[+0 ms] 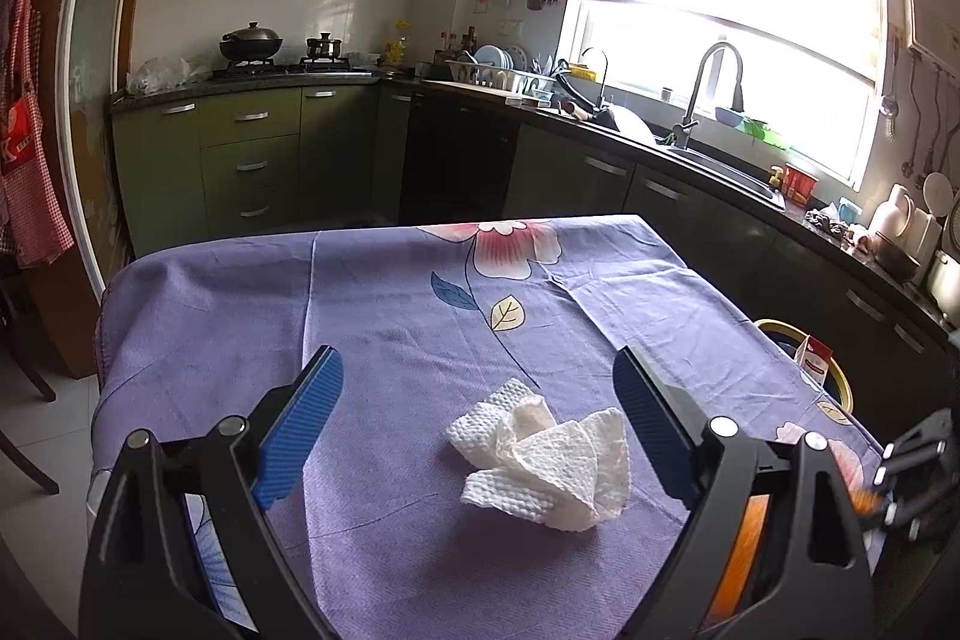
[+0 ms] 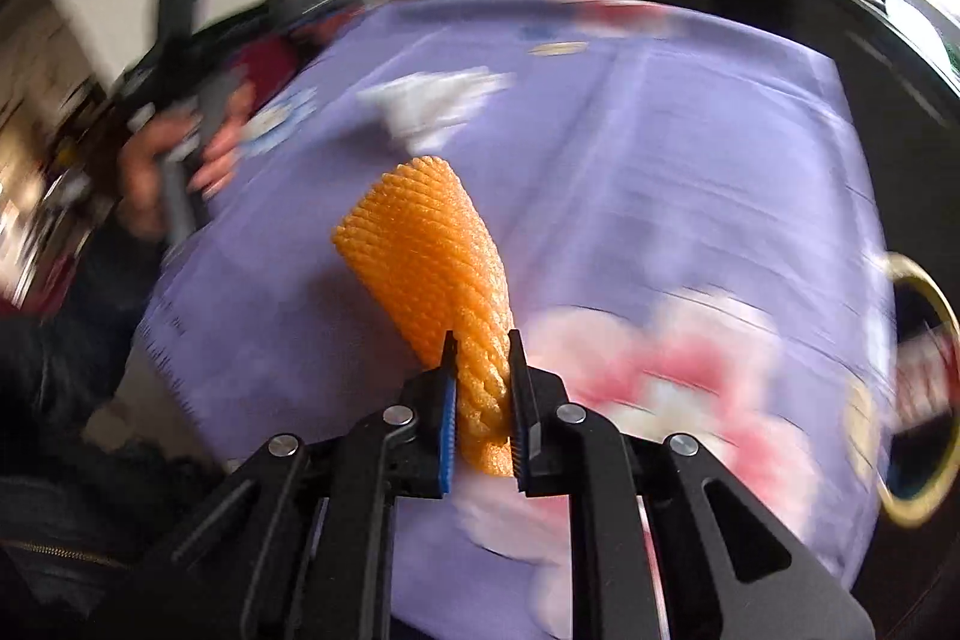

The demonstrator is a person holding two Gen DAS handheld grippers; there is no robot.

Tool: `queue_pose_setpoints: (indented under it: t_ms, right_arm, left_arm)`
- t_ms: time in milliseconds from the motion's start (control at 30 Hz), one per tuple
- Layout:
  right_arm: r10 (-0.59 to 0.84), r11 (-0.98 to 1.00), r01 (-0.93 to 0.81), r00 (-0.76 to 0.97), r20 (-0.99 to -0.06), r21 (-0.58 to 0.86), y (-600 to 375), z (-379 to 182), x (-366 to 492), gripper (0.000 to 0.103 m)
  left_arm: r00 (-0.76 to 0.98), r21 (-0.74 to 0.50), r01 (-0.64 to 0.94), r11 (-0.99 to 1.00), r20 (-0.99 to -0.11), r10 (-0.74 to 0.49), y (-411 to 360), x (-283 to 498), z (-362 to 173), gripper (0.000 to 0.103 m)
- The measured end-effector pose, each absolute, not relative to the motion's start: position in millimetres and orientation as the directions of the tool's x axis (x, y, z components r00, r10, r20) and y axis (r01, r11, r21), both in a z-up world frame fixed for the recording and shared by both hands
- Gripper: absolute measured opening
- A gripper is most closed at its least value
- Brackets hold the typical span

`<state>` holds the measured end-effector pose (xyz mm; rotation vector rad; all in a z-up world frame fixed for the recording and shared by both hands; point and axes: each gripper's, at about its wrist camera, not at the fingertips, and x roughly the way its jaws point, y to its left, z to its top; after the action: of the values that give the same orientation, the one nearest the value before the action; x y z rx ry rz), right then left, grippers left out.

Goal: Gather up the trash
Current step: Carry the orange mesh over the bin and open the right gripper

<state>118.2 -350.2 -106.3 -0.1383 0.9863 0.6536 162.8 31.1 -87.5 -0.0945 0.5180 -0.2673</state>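
Note:
A crumpled white paper towel (image 1: pixel 540 460) lies on the purple flowered tablecloth (image 1: pixel 390 316). My left gripper (image 1: pixel 480 382) is open, its blue fingers on either side of the towel, just above the cloth. My right gripper (image 2: pixel 483 346) is shut on an orange foam net sleeve (image 2: pixel 426 250) and holds it above the table; that view is blurred by motion. The towel (image 2: pixel 432 106) shows blurred beyond it. A yellow-rimmed bin (image 1: pixel 840 376) stands beside the table's right edge with a red-and-white carton (image 1: pixel 813 358) in it; the bin also shows in the right wrist view (image 2: pixel 924 388).
Kitchen counters with a sink (image 1: pixel 714 154), dish rack and stove run along the back and right walls. The right gripper's body (image 1: pixel 912 472) shows at the right edge of the left wrist view. A dark wooden chair stands at the left.

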Motion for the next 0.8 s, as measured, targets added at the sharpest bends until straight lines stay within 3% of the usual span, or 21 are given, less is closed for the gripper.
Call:
queue_pose_setpoints:
  t_ms: [167, 333, 567, 800]
  right_arm:
    - [0.221, 0.964, -0.25, 0.55, -0.806, 0.093, -452.4, -88.2, 131.2, 0.014]
    - [-0.081, 0.992, -0.038, 0.567, -0.82, -0.124, -521.3, -79.5, 146.6, 0.015]
    - [-0.258, 0.94, -0.107, 0.402, -0.879, -0.325, -554.0, -97.9, 160.2, 0.016]
    - [-0.413, 0.902, 0.008, 0.313, -0.855, -0.433, -594.2, -121.4, 167.6, 0.017]
  left_arm:
    - [0.831, -0.145, 0.231, 0.962, -0.485, -0.273, 29.2, 163.3, -89.0, 0.087]
    - [0.829, -0.127, 0.234, 0.964, -0.492, -0.266, 25.8, 163.2, -90.1, 0.087]
    - [0.826, -0.139, 0.216, 0.966, -0.501, -0.257, 29.6, 166.9, -92.4, 0.087]
    - [0.823, -0.133, 0.221, 0.966, -0.506, -0.258, 28.2, 167.7, -93.8, 0.087]
